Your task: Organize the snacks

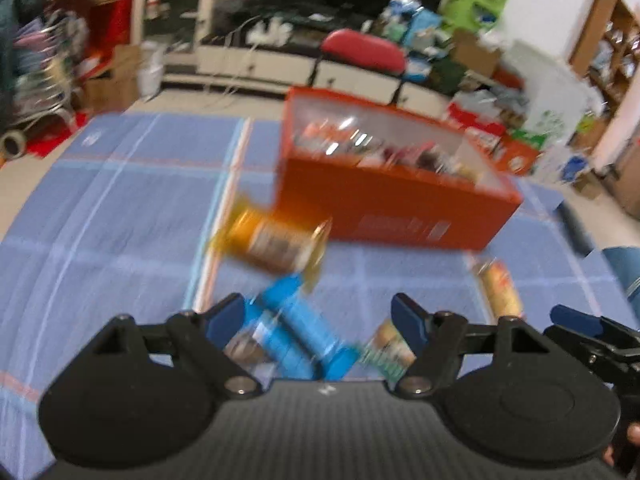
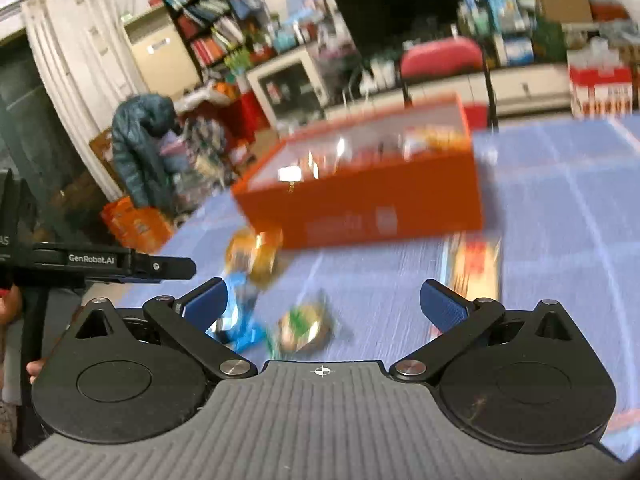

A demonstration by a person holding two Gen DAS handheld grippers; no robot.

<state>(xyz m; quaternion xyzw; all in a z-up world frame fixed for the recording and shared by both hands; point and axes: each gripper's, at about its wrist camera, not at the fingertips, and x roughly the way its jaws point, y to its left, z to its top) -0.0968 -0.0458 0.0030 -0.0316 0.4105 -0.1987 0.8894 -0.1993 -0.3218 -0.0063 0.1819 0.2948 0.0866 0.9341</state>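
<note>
An open orange box [image 1: 392, 196] holding several snack packs stands on the blue checked cloth [image 1: 120, 200]. In front of it lie an orange pack [image 1: 276, 240], blue packs [image 1: 296, 328], a green-and-beige pack [image 1: 388, 348] and a red-and-beige pack [image 1: 500, 288]. My left gripper [image 1: 316, 308] hangs open above the blue packs, its pads apart from them. My right gripper [image 2: 324, 292] is open wide over the green-and-beige pack [image 2: 304, 328], with the blue packs [image 2: 240, 316] by its left finger and the orange box [image 2: 368, 200] beyond. Both views are blurred.
A red-seated chair [image 1: 364, 50] and a low white cabinet [image 1: 256, 64] stand behind the table. Clutter fills the room: boxes, shelves [image 2: 208, 28] and a dark jacket [image 2: 140, 148]. The cloth's left half [image 1: 100, 240] carries nothing.
</note>
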